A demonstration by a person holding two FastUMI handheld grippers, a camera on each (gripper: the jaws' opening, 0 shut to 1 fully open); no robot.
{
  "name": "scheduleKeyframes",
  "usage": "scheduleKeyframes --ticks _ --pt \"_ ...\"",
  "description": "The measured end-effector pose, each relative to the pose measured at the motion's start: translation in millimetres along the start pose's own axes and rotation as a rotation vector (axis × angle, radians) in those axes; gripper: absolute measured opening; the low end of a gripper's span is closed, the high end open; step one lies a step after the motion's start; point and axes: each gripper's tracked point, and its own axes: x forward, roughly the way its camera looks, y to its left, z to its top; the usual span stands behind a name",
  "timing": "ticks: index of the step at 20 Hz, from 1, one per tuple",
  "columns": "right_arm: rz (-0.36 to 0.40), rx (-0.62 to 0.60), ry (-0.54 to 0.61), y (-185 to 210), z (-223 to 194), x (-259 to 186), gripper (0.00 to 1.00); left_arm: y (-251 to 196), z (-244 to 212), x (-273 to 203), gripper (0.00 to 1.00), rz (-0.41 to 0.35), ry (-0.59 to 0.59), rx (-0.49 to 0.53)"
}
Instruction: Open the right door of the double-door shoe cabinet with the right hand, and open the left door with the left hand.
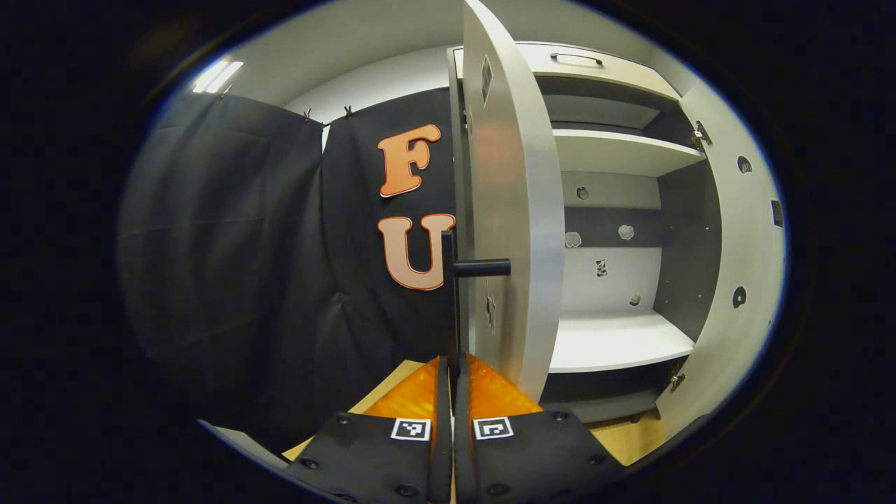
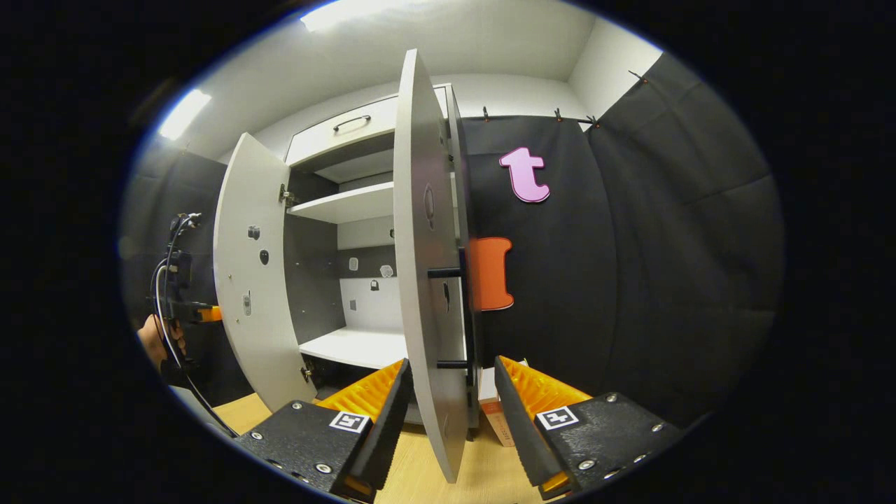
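Observation:
The shoe cabinet stands with both doors swung out. In the left gripper view the left door (image 1: 514, 210) is edge-on just ahead, and my left gripper (image 1: 451, 371) is shut on its black vertical handle bar (image 1: 449, 301). The right door (image 1: 742, 280) hangs wide open at the far right. In the right gripper view my right gripper (image 2: 451, 364) is open, its fingers (image 2: 378, 399) straddling the lower edge of the right door (image 2: 423, 280) and its black handle (image 2: 471, 315), without pressing on either. The left door (image 2: 252, 280) is open at the left, with the other gripper (image 2: 178, 308) and a hand behind it.
Inside the cabinet are white shelves (image 1: 616, 343) and a dark back wall. A drawer with a black handle (image 2: 350, 124) tops the cabinet. Below lies a wooden floor (image 2: 420, 476), with a small cardboard box (image 2: 493, 413) by the cabinet's right foot. Black cloth walls close in on both sides.

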Motion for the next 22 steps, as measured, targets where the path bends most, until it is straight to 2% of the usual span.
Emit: scheduleKeyframes --ticks 5,10,14,16,17,18,19,20,22 --pt "-0.018 0.005 -0.018 17 11 -12 0.72 20 1 -2 0.08 0.003 -0.018 0.071" --pt "-0.036 -0.005 -0.015 56 15 -17 0.72 46 -6 -7 0.08 0.058 0.004 0.045" --pt "-0.043 -0.053 -0.027 90 24 -24 0.72 45 -4 -12 0.09 0.014 -0.006 0.020" --pt "-0.045 -0.093 -0.043 104 32 -24 0.72 36 4 -17 0.09 -0.034 -0.049 0.011" --pt "-0.045 -0.112 -0.055 111 38 -24 0.67 31 9 -19 0.12 -0.058 -0.069 0.007" --pt "-0.047 -0.129 -0.064 118 42 -24 0.72 27 18 -22 0.24 -0.079 -0.103 -0.001" --pt "-0.046 -0.143 -0.076 124 47 -24 0.72 18 26 -25 0.36 -0.111 -0.135 -0.013" --pt "-0.045 -0.156 -0.089 129 53 -23 0.72 9 35 -27 0.55 -0.139 -0.171 -0.021" --pt "-0.039 -0.180 -0.114 132 63 -20 0.74 -3 46 -30 0.68 -0.173 -0.223 -0.027"
